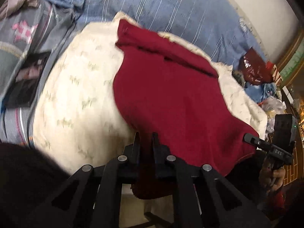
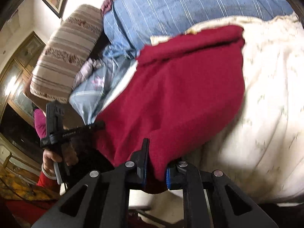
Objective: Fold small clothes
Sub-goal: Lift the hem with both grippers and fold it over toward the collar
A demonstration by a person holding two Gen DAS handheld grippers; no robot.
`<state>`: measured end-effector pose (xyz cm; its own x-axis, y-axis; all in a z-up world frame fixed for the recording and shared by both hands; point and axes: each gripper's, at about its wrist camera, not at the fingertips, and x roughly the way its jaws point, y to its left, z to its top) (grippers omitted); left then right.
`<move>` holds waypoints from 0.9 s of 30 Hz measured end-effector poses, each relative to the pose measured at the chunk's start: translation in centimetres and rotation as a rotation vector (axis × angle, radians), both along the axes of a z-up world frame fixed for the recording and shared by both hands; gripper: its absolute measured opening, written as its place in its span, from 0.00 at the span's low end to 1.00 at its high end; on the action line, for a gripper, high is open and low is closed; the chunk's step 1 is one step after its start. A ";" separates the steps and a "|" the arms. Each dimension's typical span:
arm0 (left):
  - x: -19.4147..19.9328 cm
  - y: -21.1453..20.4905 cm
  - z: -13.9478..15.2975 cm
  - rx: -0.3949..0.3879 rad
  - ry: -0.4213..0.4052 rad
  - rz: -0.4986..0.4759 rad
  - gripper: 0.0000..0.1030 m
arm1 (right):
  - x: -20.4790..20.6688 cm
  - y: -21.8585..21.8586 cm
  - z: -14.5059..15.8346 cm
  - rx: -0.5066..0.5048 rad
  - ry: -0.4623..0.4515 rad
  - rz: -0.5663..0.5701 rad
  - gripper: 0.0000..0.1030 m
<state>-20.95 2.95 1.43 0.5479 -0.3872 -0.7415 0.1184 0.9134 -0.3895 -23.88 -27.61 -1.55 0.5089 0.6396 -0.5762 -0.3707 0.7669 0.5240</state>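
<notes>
A dark red knitted garment (image 1: 171,98) (image 2: 180,87) lies spread on a cream blanket (image 1: 76,95) (image 2: 266,114), its far part folded over into a band. In the left wrist view my left gripper (image 1: 146,140) is shut on the garment's near edge, with red cloth pinched between its fingers and hanging below them. The right wrist view shows my right gripper (image 2: 156,161) shut on another stretch of the same near edge, which drapes over its right finger. Each gripper also shows in the other's view, the right gripper (image 1: 250,138) and the left gripper (image 2: 96,124), both at the cloth's edge and held by a hand.
A blue striped duvet (image 1: 161,9) (image 2: 190,9) lies beyond the blanket. A dark flat picture (image 1: 26,79) rests on the grey quilt at left. A striped pillow (image 2: 64,57) stands at the bed's end. A dark red bag (image 1: 252,68) and loose clutter sit at far right.
</notes>
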 end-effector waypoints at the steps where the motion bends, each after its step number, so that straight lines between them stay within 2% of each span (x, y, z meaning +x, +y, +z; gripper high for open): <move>1: 0.4 -0.1 0.8 0.003 -0.025 0.001 0.07 | 0.3 -0.1 0.6 0.008 -0.020 -0.010 0.12; 9: 5.6 -0.4 4.8 0.013 -0.155 0.019 0.07 | 4.1 -1.0 6.2 0.037 -0.165 -0.129 0.12; 13: 10.4 -1.1 6.1 0.036 -0.200 0.030 0.07 | 8.1 -1.0 7.6 -0.028 -0.211 -0.185 0.12; 17: 15.4 -1.8 6.5 0.040 -0.222 0.061 0.07 | 12.6 -1.3 8.2 -0.065 -0.222 -0.264 0.12; 21: 20.4 -2.2 5.7 0.050 -0.203 0.099 0.07 | 17.7 -1.9 8.3 -0.077 -0.218 -0.323 0.12; 24: 23.4 -2.2 4.7 0.063 -0.182 0.123 0.07 | 21.1 -1.6 7.7 -0.127 -0.208 -0.341 0.12; 27: 25.4 -1.7 3.5 0.058 -0.155 0.143 0.07 | 24.2 -1.8 6.0 -0.137 -0.160 -0.347 0.12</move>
<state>4.49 1.29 4.91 0.7033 -0.2565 -0.6630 0.0401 0.9455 -0.3233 0.35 -29.43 4.45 0.7712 0.3366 -0.5404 -0.1456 0.9195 0.3650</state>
